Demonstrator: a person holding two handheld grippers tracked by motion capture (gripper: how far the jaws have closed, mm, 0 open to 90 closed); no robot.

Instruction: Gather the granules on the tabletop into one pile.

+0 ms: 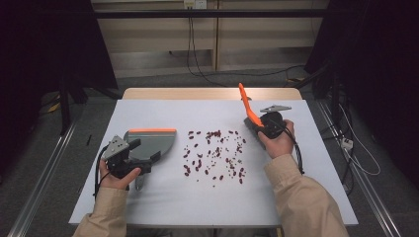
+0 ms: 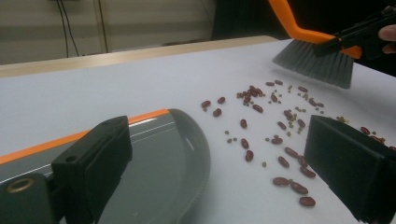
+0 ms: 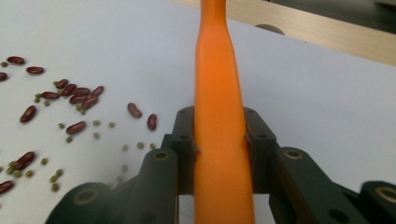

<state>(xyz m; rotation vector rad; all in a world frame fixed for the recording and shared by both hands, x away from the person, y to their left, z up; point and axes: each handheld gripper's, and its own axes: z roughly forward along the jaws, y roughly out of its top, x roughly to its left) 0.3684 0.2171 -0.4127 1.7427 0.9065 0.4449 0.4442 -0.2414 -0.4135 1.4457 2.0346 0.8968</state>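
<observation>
From the high view, the left gripper (image 1: 129, 163) holds the grey dustpan (image 1: 150, 143) near the desk (image 1: 163, 207) left edge; the right gripper (image 1: 264, 124) holds the orange brush (image 1: 248, 107) toward the right edge, beans (image 1: 215, 153) scattered between.

The left gripper view adds the brush bristles (image 2: 315, 65) beside the beans, fingers (image 2: 93, 163) spread around the dustpan.

In the right gripper view, fingers (image 3: 184, 149) clamp the brush handle.

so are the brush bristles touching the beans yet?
Apart. The left gripper view shows the brush bristles ending over bare white table, with a clear strip between them and the nearest beans.
</observation>
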